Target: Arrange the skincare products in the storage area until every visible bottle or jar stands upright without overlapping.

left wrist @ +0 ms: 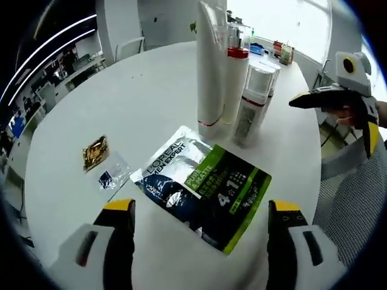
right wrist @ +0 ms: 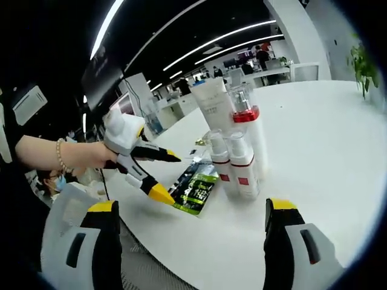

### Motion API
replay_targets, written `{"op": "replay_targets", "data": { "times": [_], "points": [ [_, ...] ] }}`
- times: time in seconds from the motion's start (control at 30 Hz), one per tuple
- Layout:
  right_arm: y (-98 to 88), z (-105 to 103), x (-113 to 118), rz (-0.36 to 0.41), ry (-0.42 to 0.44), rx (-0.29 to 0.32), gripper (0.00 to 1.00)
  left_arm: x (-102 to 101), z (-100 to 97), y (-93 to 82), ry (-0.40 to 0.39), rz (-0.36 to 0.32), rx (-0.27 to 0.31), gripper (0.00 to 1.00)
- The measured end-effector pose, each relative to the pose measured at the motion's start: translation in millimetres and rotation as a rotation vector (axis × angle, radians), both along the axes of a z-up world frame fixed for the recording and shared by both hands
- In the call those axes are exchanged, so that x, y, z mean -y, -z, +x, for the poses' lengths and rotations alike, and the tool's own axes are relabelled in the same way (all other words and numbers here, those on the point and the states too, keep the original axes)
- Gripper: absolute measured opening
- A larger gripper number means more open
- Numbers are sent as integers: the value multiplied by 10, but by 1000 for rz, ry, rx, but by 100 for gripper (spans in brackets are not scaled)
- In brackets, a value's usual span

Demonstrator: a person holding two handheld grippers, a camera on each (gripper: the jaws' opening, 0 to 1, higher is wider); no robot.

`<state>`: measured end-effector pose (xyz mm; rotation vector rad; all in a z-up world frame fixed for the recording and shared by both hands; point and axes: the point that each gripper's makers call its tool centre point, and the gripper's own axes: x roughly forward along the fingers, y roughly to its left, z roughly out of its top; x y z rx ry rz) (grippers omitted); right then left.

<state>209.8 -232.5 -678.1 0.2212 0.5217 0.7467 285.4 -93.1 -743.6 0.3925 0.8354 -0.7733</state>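
A tall white tube (left wrist: 210, 66), a white bottle with a red collar (left wrist: 236, 84) and two small pump bottles (left wrist: 251, 112) stand upright close together on the round white table (left wrist: 151, 90). In front of them a dark and green sachet (left wrist: 202, 187) lies flat. My left gripper (left wrist: 201, 206) hovers open over the sachet's near end, one jaw on each side. My right gripper (left wrist: 329, 121), held by a hand, is open off the table's right edge. From the right gripper view, the tube (right wrist: 211, 103), red-collared bottle (right wrist: 249, 130), pump bottles (right wrist: 242, 169), sachet (right wrist: 195, 186) and open left gripper (right wrist: 167, 176) lie ahead of my open right gripper (right wrist: 192, 206).
A small gold packet (left wrist: 95, 152) and a clear sachet (left wrist: 112, 176) lie left of the big sachet. More small items (left wrist: 281, 53) sit at the table's far edge. A mesh chair (left wrist: 351, 187) stands close by the table's right side.
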Motion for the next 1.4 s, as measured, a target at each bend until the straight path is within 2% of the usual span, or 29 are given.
{"op": "replay_targets", "data": {
  "times": [0.1, 0.2, 0.43, 0.67, 0.73, 0.8, 1.0, 1.03, 1.27, 1.4],
  "points": [
    [6, -26, -32, -12, -20, 7, 99, -75, -57, -78, -34, -11, 6, 98],
    [16, -52, -30, -26, -34, 11, 100, -125, -84, -72, -63, -10, 8, 99],
    [0, -53, 23, -42, -12, 17, 100, -254, -204, -110, -89, -24, 7, 99],
    [-118, -46, 6, -46, 37, 29, 100, -428, -341, -333, -118, -114, 25, 99],
    [-112, -51, 8, -100, 38, 36, 100, -528, -386, -392, -138, -142, 31, 99],
    [-99, -2, 59, -92, 66, 26, 100, -614, -442, -457, -163, -172, 38, 99],
    [-195, 54, 71, -84, 121, 35, 100, -887, -634, -497, -207, -201, 43, 99],
    [-216, 61, 63, -93, 127, 41, 100, -946, -660, -502, -236, -208, 51, 99],
    [-334, 40, 21, -107, 166, 54, 100, -1131, -833, -560, -326, -279, 64, 99],
    [-353, 27, -10, -119, 171, 58, 100, -1213, -904, -656, -344, -309, 71, 99]
  ]
}}
